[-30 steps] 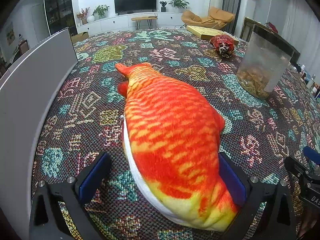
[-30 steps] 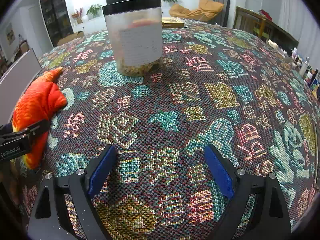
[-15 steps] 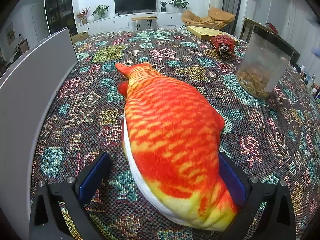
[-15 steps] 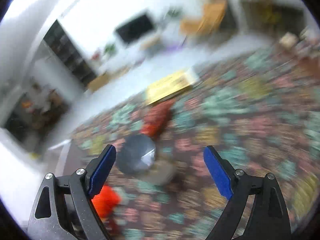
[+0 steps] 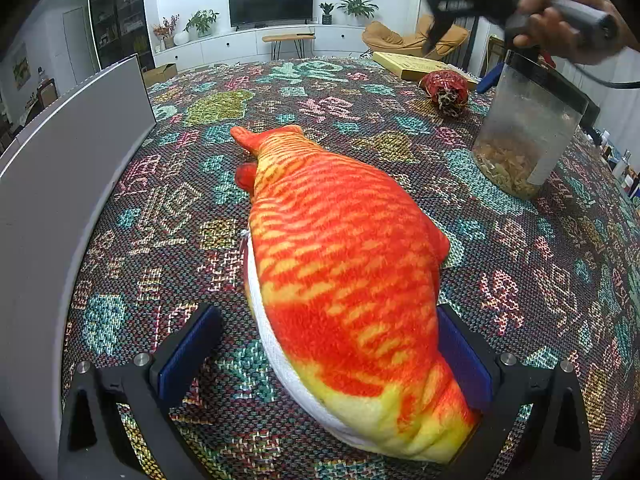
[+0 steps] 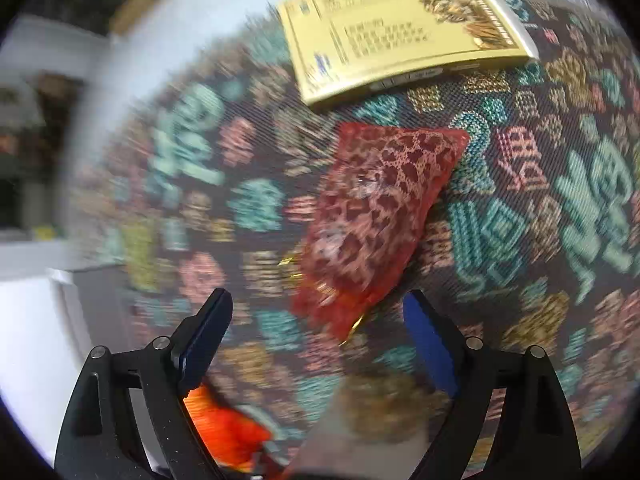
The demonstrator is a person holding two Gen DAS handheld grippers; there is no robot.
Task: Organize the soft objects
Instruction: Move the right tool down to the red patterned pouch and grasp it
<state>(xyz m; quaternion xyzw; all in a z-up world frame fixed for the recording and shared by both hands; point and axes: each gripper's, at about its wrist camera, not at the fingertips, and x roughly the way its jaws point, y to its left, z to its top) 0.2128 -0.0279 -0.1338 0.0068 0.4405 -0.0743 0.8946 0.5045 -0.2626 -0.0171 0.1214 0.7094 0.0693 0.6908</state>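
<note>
Hovered with the right gripper [image 6: 318, 336] spread, just closing slightly, empty, above the soft, light red pouch [image 6: 380, 208] beside the yellow box [image 6: 400, 28]; judged best pinched mid-body.

An orange-and-yellow striped plush fish [image 5: 344, 280] with white belly; red lace-patterned pouch [image 6: 376, 216]; multicoloured woven tablecloth [image 5: 360, 120].

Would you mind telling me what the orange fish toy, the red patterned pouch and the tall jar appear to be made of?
The orange fish toy looks like stuffed plush: a matte, fuzzy nap and soft bulging form. The red patterned pouch seems thin, sheer fabric, perhaps organza; its print looks lacy, with gold glints at its bunched end. The tall jar appears clear plastic, possibly glass: see-through walls, dark lid.
</note>
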